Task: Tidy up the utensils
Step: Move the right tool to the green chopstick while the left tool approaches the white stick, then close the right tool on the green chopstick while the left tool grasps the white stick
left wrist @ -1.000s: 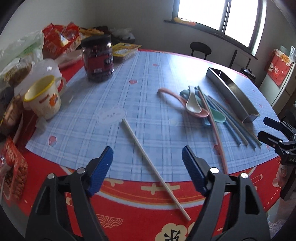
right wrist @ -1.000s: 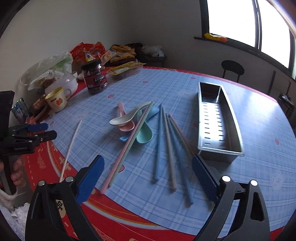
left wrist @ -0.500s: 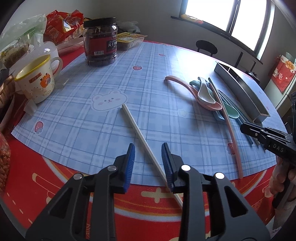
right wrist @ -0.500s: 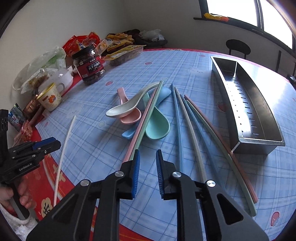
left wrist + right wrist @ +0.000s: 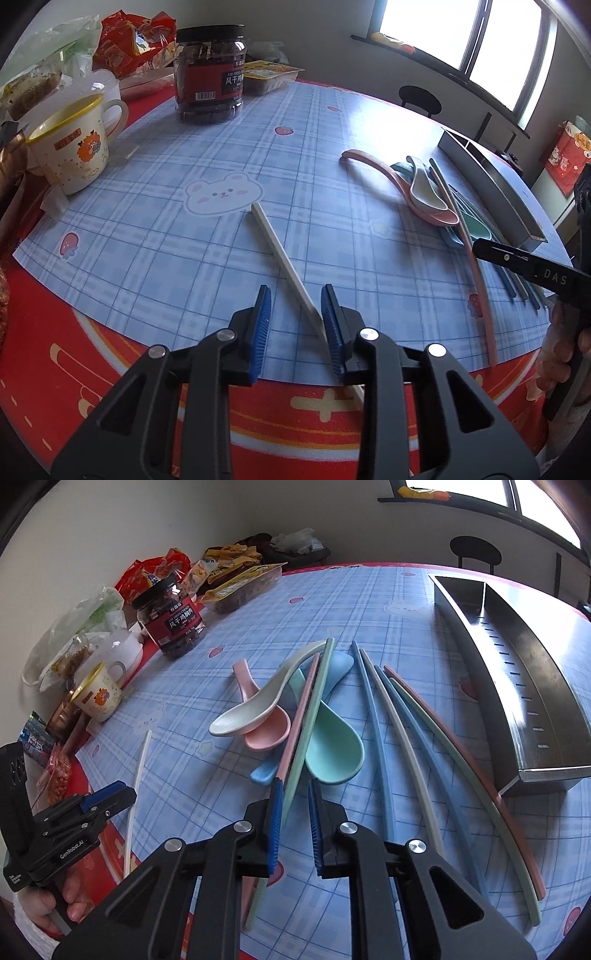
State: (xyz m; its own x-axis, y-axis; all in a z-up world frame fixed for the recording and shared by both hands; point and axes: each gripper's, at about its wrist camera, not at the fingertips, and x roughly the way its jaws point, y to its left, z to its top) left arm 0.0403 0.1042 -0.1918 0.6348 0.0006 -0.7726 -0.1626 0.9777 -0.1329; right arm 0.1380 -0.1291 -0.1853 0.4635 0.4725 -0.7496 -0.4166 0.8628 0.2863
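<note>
A: Where does the left wrist view sit?
B: Low over the table's near edge, close above the white chopstick (image 5: 282, 260), facing the jar (image 5: 209, 74) at 11 o'clock.
A: And the right wrist view?
B: Close over the spoons (image 5: 291, 716), tray (image 5: 517, 686) at 2 o'clock. Both share the plaid mat (image 5: 177, 251) and chopstick.

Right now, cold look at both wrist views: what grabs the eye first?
The heap of pastel spoons and chopsticks mid-table, with the right gripper narrowly open over the pink and green pair. Right of it, the empty steel tray. Apart on the left, a lone white chopstick runs between the fingers of the left gripper.
</note>
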